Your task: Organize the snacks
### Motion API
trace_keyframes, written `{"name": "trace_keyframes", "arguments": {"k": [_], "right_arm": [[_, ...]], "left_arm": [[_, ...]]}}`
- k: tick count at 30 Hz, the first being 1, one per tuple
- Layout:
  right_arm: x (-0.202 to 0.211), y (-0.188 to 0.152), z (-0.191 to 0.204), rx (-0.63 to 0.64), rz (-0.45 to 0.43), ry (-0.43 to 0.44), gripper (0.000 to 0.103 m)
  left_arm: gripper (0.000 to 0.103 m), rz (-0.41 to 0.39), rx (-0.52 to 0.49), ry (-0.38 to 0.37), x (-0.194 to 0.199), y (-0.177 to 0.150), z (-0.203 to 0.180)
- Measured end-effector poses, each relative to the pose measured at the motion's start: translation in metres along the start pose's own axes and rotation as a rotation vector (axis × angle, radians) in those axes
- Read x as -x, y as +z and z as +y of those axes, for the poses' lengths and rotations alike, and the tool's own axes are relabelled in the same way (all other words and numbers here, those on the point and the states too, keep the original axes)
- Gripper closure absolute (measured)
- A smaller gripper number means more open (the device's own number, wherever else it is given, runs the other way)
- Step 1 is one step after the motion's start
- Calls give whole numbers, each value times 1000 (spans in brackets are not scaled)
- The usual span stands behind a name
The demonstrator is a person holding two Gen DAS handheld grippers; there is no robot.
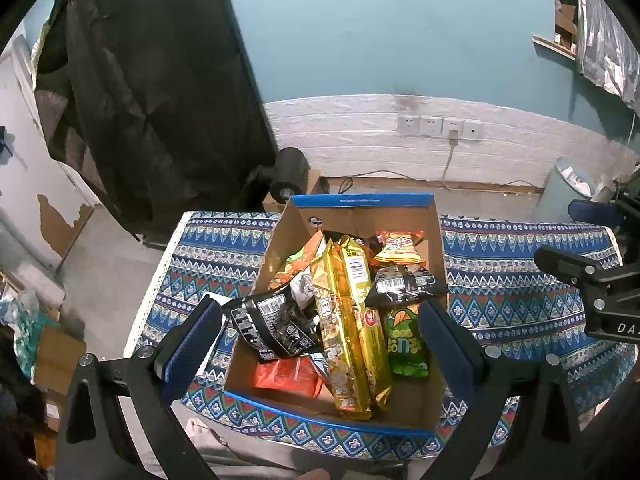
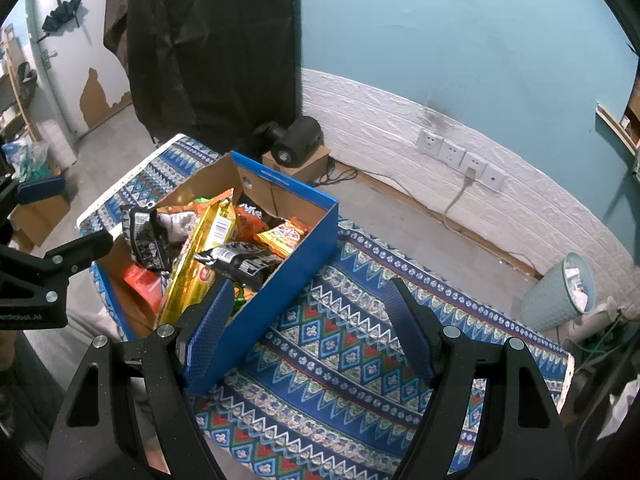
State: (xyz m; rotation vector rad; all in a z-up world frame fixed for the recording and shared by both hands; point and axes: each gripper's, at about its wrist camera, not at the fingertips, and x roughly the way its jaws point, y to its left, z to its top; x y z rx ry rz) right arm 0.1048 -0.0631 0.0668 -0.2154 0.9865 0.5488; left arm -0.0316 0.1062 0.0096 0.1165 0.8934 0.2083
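A blue-edged cardboard box (image 1: pixel 362 200) stands on a table with a patterned blue cloth (image 1: pixel 520 280). It holds several snack packs: two long gold packs (image 1: pixel 352 320), two black packs (image 1: pixel 276 324), a green pack (image 1: pixel 404 344), orange packs (image 1: pixel 400 246) and a red pack (image 1: pixel 286 376). My left gripper (image 1: pixel 320 344) is open and empty above the box's near end. My right gripper (image 2: pixel 310 332) is open and empty over the cloth, its left finger (image 2: pixel 208 332) beside the box's blue side wall (image 2: pixel 288 272). The box (image 2: pixel 280 182) shows again in the right wrist view.
A light blue waste bin (image 2: pixel 556 296) stands on the floor at the right. A black cylinder device (image 2: pixel 298 140) sits on a small carton behind the table. A dark cloth (image 1: pixel 152 92) hangs at the left. Wall sockets (image 1: pixel 440 126) with a cable lie behind.
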Motion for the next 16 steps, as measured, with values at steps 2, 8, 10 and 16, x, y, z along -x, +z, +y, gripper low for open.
{"name": "trace_keyframes", "arguments": {"k": [2, 8, 10, 16], "right_arm": [[0, 0, -1, -1, 4, -5, 26], [0, -1, 0, 3, 8, -9, 26], [-1, -1, 1, 4, 10, -11, 26], [-1, -2, 1, 5, 14, -14, 26]], "left_arm": [[4, -3, -6, 3, 0, 0, -1], [4, -4, -16, -7, 2, -1, -3], [4, -3, -10, -17, 2, -2, -2], [4, 4, -8, -13, 1, -1, -3]]}}
